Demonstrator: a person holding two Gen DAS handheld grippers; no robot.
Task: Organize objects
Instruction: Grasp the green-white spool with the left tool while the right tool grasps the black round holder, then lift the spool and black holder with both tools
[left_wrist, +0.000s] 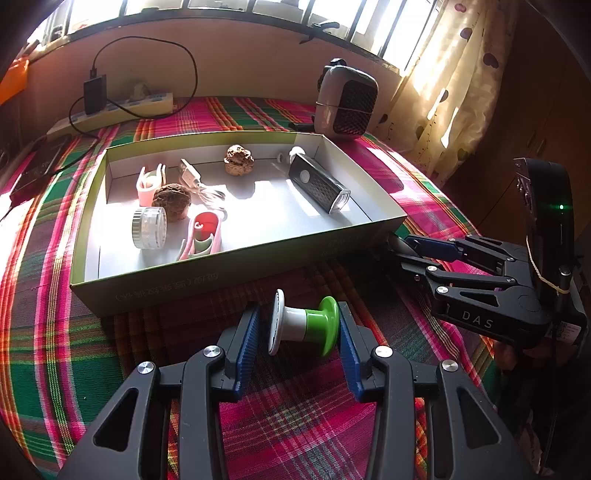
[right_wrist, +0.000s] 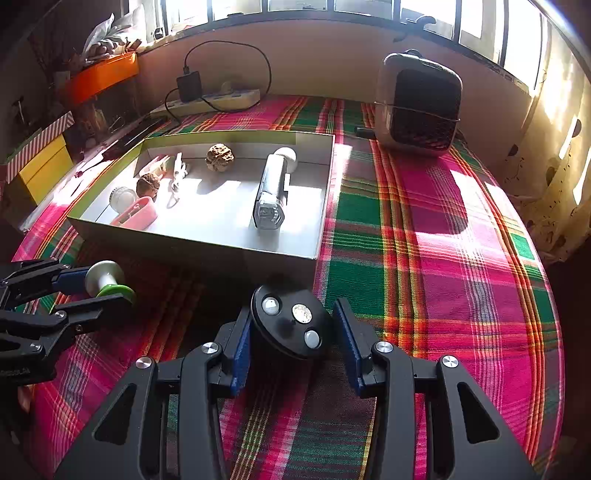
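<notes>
A white and green spool (left_wrist: 304, 323) lies on the plaid cloth between my left gripper's (left_wrist: 299, 328) blue pads, which stand close on both ends; the left pad shows a small gap. The spool also shows in the right wrist view (right_wrist: 107, 280). A black round sensor light (right_wrist: 290, 326) lies between my right gripper's (right_wrist: 291, 339) open pads, touching the left one, apart from the right. The green-rimmed cardboard box (left_wrist: 236, 266) sits just beyond both, holding a black torch (left_wrist: 319, 182), two walnuts, a clear jar, pink clips and a USB cable.
A small heater (left_wrist: 347, 101) stands at the back right of the table. A power strip with charger and cable (left_wrist: 122, 105) lies at the back left. A curtain (left_wrist: 454, 81) hangs at right. An orange tray and yellow boxes (right_wrist: 44, 158) stand at the left edge.
</notes>
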